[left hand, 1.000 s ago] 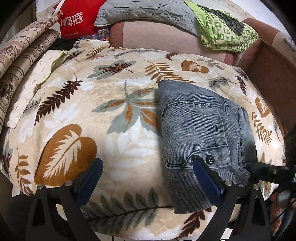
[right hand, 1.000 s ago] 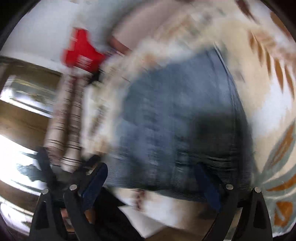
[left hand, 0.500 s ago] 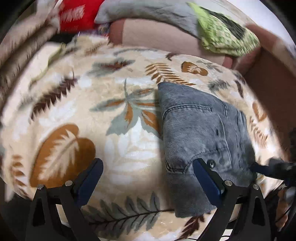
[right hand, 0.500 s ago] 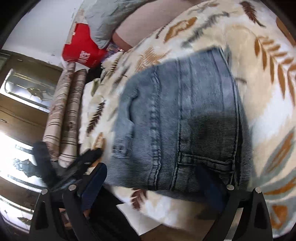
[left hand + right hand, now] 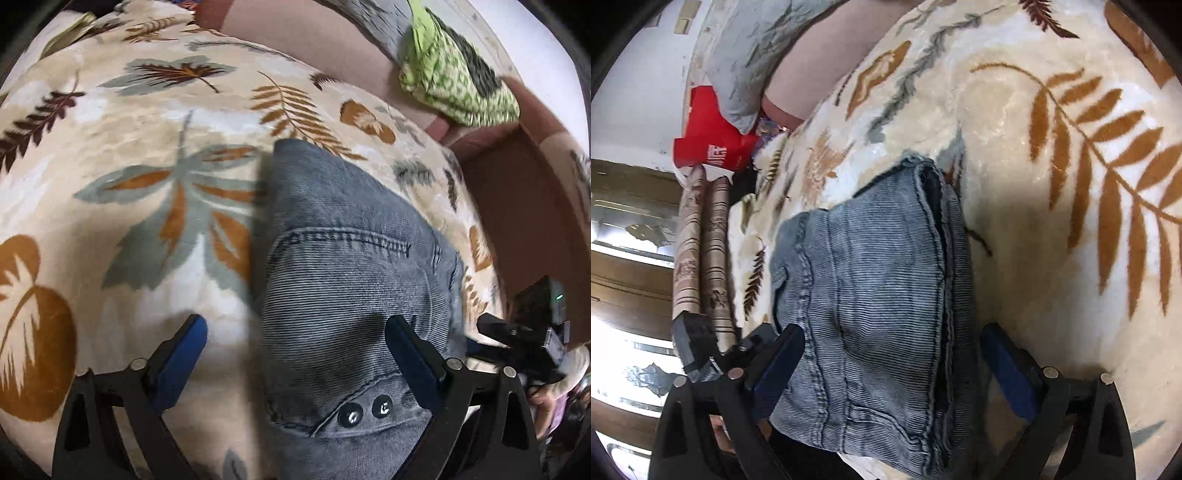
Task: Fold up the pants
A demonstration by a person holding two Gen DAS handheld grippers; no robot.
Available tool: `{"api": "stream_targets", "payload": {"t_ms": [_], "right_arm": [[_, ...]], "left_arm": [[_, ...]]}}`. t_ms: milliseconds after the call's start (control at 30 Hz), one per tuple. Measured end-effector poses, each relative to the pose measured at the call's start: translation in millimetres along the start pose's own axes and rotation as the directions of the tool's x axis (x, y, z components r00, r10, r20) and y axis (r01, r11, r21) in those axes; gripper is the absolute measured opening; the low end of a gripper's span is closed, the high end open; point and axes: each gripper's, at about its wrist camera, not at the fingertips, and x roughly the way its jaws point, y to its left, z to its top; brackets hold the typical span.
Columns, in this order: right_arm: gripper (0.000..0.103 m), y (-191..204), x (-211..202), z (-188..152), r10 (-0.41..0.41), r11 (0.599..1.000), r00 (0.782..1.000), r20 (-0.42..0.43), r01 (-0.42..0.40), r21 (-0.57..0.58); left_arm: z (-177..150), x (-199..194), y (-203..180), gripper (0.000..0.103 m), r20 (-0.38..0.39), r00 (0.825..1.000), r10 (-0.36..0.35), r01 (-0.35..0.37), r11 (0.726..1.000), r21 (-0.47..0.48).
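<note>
The grey-blue denim pants (image 5: 343, 280) lie folded into a compact stack on the leaf-print blanket (image 5: 147, 155). The waistband with two metal buttons faces my left gripper (image 5: 295, 354), which is open just above the near edge of the stack. My right gripper (image 5: 892, 363) is open too, straddling the other side of the pants (image 5: 871, 295), where the folded layers show at the edge. The right gripper also shows in the left wrist view (image 5: 524, 339), and the left gripper in the right wrist view (image 5: 701, 343).
The blanket (image 5: 1052, 166) covers a sofa with a brown backrest (image 5: 295, 40). A green patterned cloth (image 5: 454, 70) and a grey cushion (image 5: 753, 59) lie on the backrest. A red bag (image 5: 709, 144) and striped rolled fabric (image 5: 701, 251) sit at the far end.
Both grippers have moved closer to the folded pants, which now fill more of each view. The pants stay folded in place and both grippers stay open.
</note>
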Motion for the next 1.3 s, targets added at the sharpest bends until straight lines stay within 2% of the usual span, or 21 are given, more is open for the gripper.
{"api": "stream_targets", "payload": {"t_ms": [67,100,133,167,200,267,367,500,567,700,767,833,900,967,1000,1033,1067,1133,1200,1233,1300], "right_arm": [[0.084,3,2,-1,-0.032,0.999,0.999,-0.018,0.031,-0.033],[0.078,3,6,-1,-0.059,0.997,0.998,-0.025,0.058,-0.042],[0.074,1,7,-1,-0.073,0.996,0.997,-0.026,0.072,-0.043],[0.061,3,8,-1,-0.098,0.994,0.995,-0.025,0.097,-0.048],[0.048,5,8,-2,-0.131,0.989,0.991,-0.026,0.129,-0.067],[0.036,14,7,-5,-0.181,0.977,0.983,-0.021,0.177,-0.117],[0.024,33,-2,-12,-0.237,0.953,0.971,0.016,0.236,-0.189],[0.02,67,-24,-20,-0.217,0.937,0.973,0.075,0.229,-0.262],[0.019,91,-32,-19,-0.2,0.925,0.973,0.116,0.227,-0.303],[0.019,136,-42,2,-0.123,0.916,0.974,0.189,0.185,-0.357],[0.019,150,-36,12,-0.1,0.915,0.975,0.2,0.169,-0.367],[0.019,151,-23,19,-0.104,0.916,0.975,0.194,0.17,-0.362],[0.021,139,0,24,-0.128,0.924,0.979,0.158,0.176,-0.338],[0.027,116,31,26,-0.193,0.925,0.972,0.133,0.225,-0.305],[0.037,102,49,24,-0.261,0.912,0.959,0.107,0.281,-0.299],[0.042,92,63,21,-0.336,0.891,0.938,0.085,0.345,-0.296],[0.051,83,66,17,-0.36,0.885,0.928,0.093,0.371,-0.282],[0.054,82,51,9,-0.31,0.905,0.941,0.134,0.335,-0.262],[0.057,93,31,-1,-0.301,0.895,0.931,0.206,0.35,-0.276],[0.059,101,20,-9,-0.266,0.897,0.934,0.239,0.331,-0.294],[0.069,118,9,-26,-0.21,0.892,0.937,0.278,0.301,-0.339]], "left_arm": [[0,5,-9,0.064,-0.006,1.0,0.03,-0.029,0.999,0.045],[0,8,-13,0.054,-0.013,1.0,0.023,-0.022,0.998,0.056],[1,8,-17,0.05,-0.013,0.999,0.037,-0.036,0.997,0.065],[1,8,-20,0.039,-0.013,0.999,0.047,-0.046,0.996,0.081],[1,7,-24,0.035,-0.009,0.998,0.062,-0.061,0.993,0.105],[0,3,-27,0.022,0.005,0.997,0.076,-0.076,0.988,0.136],[-3,-15,-39,0.015,0.066,0.995,0.081,-0.093,0.974,0.208],[-2,-52,-56,0.015,0.176,0.983,0.05,-0.098,0.956,0.278],[5,-77,-60,0.015,0.256,0.966,0.043,-0.123,0.945,0.305],[31,-118,-42,0.015,0.348,0.937,0.023,-0.125,0.954,0.273],[42,-118,-28,0.017,0.341,0.94,0.029,-0.119,0.962,0.244],[49,-106,-11,0.018,0.305,0.952,0.038,-0.108,0.971,0.215],[53,-72,8,0.023,0.247,0.966,0.081,-0.126,0.976,0.176],[52,-32,22,0.042,0.169,0.97,0.175,-0.202,0.965,0.164],[48,-12,33,0.048,0.126,0.957,0.262,-0.28,0.947,0.158],[43,-8,40,0.06,0.122,0.954,0.272,-0.289,0.946,0.145],[38,-17,45,0.066,0.152,0.954,0.259,-0.277,0.954,0.117],[33,-39,43,0.071,0.2,0.94,0.276,-0.297,0.951,0.082],[23,-62,34,0.074,0.266,0.925,0.272,-0.304,0.949,0.088],[18,-71,28,0.078,0.294,0.917,0.271,-0.31,0.946,0.095],[3,-81,19,0.083,0.336,0.897,0.287,-0.332,0.94,0.083]]}}
